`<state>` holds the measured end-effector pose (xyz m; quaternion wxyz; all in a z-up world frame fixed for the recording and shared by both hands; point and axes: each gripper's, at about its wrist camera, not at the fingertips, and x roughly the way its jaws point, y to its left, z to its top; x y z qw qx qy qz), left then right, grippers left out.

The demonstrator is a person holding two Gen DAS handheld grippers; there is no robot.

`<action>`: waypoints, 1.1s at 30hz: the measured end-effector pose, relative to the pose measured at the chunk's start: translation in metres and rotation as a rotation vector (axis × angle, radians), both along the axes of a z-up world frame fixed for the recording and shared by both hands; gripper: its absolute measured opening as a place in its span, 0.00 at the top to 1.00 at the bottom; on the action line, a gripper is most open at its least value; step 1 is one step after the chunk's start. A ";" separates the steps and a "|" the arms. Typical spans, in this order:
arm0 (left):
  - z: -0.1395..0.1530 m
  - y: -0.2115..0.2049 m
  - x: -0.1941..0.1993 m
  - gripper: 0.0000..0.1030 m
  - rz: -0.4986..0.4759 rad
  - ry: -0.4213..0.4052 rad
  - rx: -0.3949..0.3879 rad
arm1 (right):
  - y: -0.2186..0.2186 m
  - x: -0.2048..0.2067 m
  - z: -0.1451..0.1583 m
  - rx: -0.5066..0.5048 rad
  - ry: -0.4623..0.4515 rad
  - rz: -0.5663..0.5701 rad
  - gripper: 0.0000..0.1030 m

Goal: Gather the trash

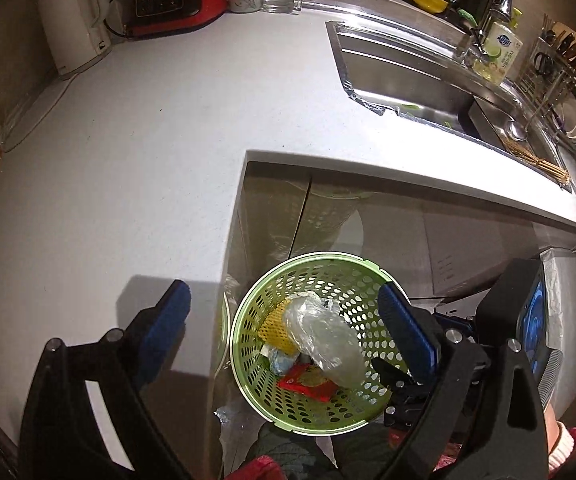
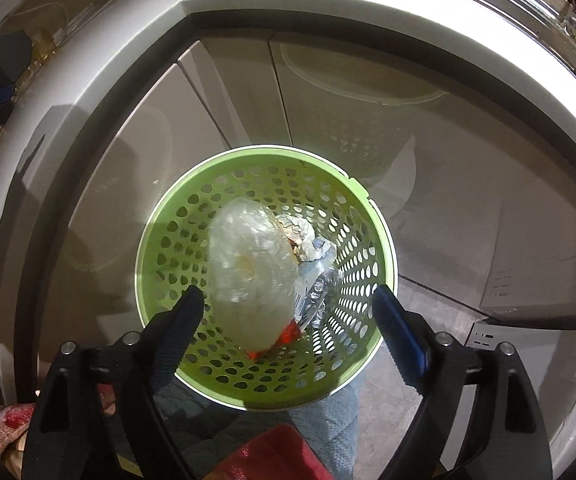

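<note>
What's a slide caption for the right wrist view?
Open right gripper above the green basket, clear plastic bag dropping onto the trash inside.

Both my grippers point steeply down. The left gripper (image 1: 284, 308) has its fingers (image 1: 174, 304) spread wide and empty; the right gripper (image 2: 288, 304), at its four o'clock, also gapes with nothing pinched.

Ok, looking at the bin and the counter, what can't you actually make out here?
- Right wrist view: the clear plastic bag is motion-blurred, so whether it has landed is unclear.
- Both views: the bag covers most of the trash beneath it in the green basket.
- Left wrist view: the bottle label by the sink is too small to read.
- Left wrist view: the picture edge cuts off the dish rack.
</note>
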<state>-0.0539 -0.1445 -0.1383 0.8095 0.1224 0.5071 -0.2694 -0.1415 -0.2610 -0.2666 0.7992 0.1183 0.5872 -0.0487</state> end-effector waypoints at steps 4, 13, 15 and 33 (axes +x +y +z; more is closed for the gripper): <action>0.000 0.002 0.002 0.12 0.011 0.006 0.000 | -0.006 0.003 0.008 0.029 -0.018 -0.031 0.11; 0.012 0.004 0.007 0.08 0.051 -0.024 -0.007 | -0.015 0.017 0.054 0.036 -0.112 -0.063 0.10; 0.017 0.003 0.009 0.08 0.059 -0.038 -0.012 | -0.019 0.022 0.068 0.027 -0.137 -0.066 0.08; 0.117 0.006 0.077 0.08 0.359 -0.267 -0.079 | -0.036 0.143 0.203 -0.159 -0.429 0.108 0.02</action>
